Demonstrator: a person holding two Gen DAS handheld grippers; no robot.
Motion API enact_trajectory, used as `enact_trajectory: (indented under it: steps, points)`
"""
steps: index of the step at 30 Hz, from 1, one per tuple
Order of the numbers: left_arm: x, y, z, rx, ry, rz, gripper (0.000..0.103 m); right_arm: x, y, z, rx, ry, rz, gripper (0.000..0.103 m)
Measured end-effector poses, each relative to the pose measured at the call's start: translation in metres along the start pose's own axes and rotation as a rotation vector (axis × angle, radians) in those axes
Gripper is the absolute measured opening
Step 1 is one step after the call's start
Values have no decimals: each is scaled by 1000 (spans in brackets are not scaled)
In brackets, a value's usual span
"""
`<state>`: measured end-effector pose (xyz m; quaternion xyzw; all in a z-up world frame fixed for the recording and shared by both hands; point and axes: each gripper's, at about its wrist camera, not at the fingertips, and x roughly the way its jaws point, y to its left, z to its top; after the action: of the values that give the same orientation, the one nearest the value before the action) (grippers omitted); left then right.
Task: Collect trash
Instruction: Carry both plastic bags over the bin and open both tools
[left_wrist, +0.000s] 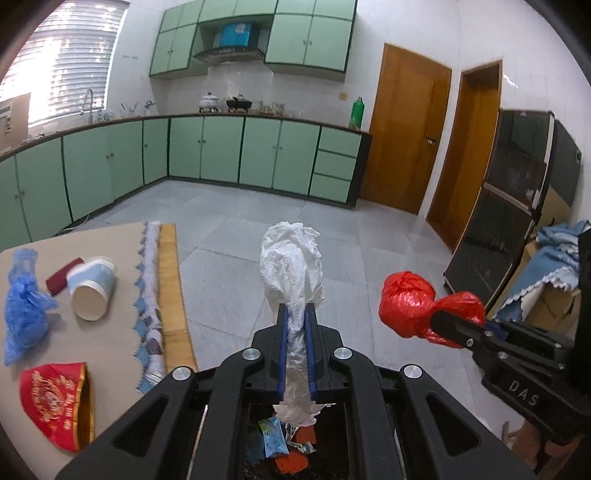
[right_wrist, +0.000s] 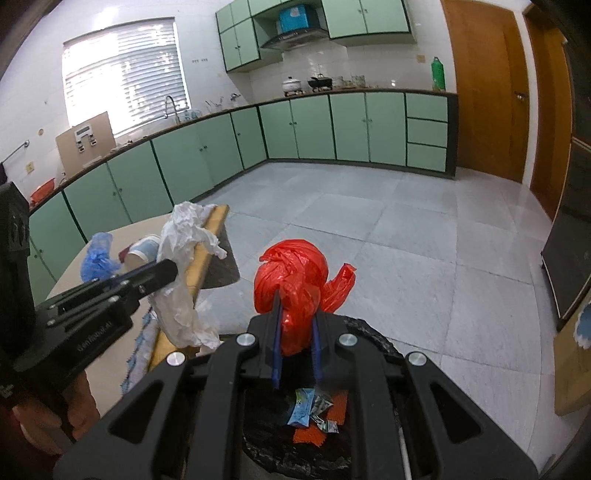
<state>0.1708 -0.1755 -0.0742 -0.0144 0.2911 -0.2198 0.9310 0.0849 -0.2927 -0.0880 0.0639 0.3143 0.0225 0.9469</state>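
My left gripper (left_wrist: 295, 314) is clamped on a crumpled white plastic bag (left_wrist: 291, 266) at the centre of the left view, its jaws narrow around the wad. My right gripper (right_wrist: 295, 328) is clamped on a bunched red plastic bag (right_wrist: 295, 284) in the middle of the right view. Both bags hang above a black-lined bin (right_wrist: 373, 339) at the bottom of the frames, where a blue wrapper (right_wrist: 301, 408) and orange scraps already lie. On the right gripper's body, at the lower right of the left view, I read "DAS". On the table (left_wrist: 107, 332) at the left lie a blue bag (left_wrist: 24, 295), a tipped white and blue cup (left_wrist: 92, 288) and a red cloth (left_wrist: 55, 398) with gold writing too blurred to read.
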Motion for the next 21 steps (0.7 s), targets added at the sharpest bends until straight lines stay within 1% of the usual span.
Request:
enact_trajectory:
  steps: [6,15,17,19,21]
  points:
    - [22,-4,-10,7,51,2,9,15,-8,-9,25,32,-9,12]
    - [51,-7,-18,11,118,3,9,49,-16,-20,53,107,-24,13]
    - [56,-6,-20,7,131,2,9,54,-17,-22,55,125,-24,16]
    - [60,-4,-21,-2,148,-2,10,60,-17,-23,54,138,-31,16]
    - [62,-2,-23,-12,160,-1,11,64,-19,-25,56,151,-31,22]
